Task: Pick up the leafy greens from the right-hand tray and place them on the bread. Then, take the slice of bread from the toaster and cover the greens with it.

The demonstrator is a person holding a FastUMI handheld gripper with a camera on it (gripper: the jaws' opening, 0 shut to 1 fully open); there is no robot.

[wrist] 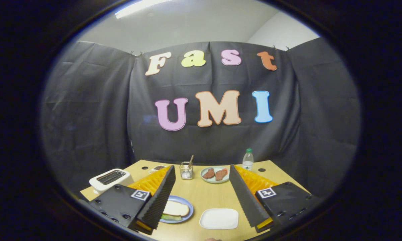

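My gripper point(201, 166) is open above the wooden table point(201, 194), with nothing between its fingers. By the left finger point(161, 197) lies a blue plate point(188, 212), partly hidden by that finger. On the plate a slice of bread point(176, 209) lies on top of leafy greens point(170, 217), whose green edge peeks out underneath. Between the fingers, close in, rests a white tray point(218, 218) with nothing on it. The white toaster point(110, 179) stands left of the left finger, and its slots look dark.
Beyond the fingertips stand a small glass jar point(186, 170) with a utensil in it and a pale green plate point(215, 179) with two brown pieces. A water bottle point(247, 160) stands at the back right. A small dish point(158, 168) shows behind the left finger.
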